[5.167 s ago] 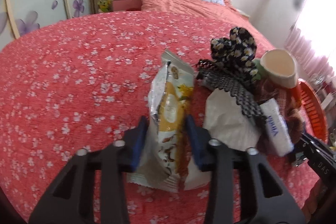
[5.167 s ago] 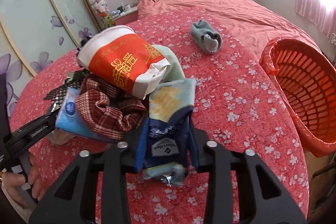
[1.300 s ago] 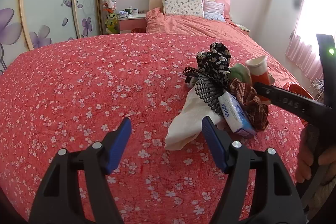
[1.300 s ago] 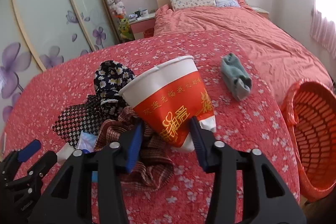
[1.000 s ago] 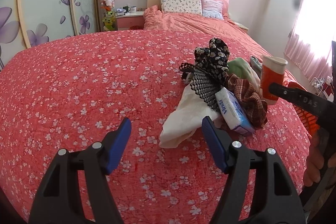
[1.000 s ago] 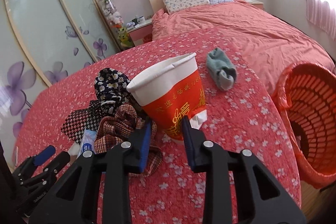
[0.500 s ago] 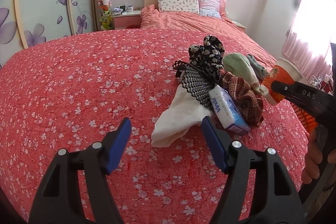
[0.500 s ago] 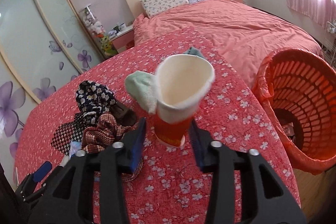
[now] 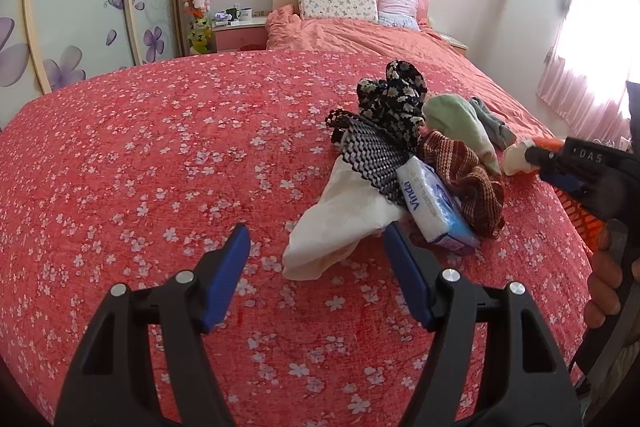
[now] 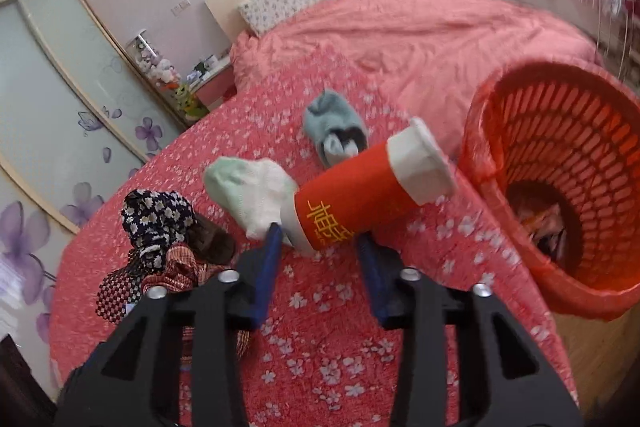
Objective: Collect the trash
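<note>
2 big things frame the scene: the bed with its red flowered bedspread [image 9: 160,155] and, at its right edge, the orange basket [image 10: 560,155], already holding some scraps at the bottom. Next in size is the pile of cloth [image 9: 400,147] with a tissue pack [image 9: 432,207] lying against it. Smallest is the red paper cup [image 10: 360,195], the piece of trash in hand. A second ago it stood upright over the pile; now it lies tipped on its side, its white end pointing at the basket's rim. The right gripper [image 10: 320,239] has it between its pads, the jaws closing on the cup's lower part. So the carry looks nearly done, and the drop into the basket is likely next. The left gripper [image 9: 316,255] hangs with jaws wide apart and nothing between them, just short of a cream cloth [image 9: 340,219], unmoved since then.
</note>
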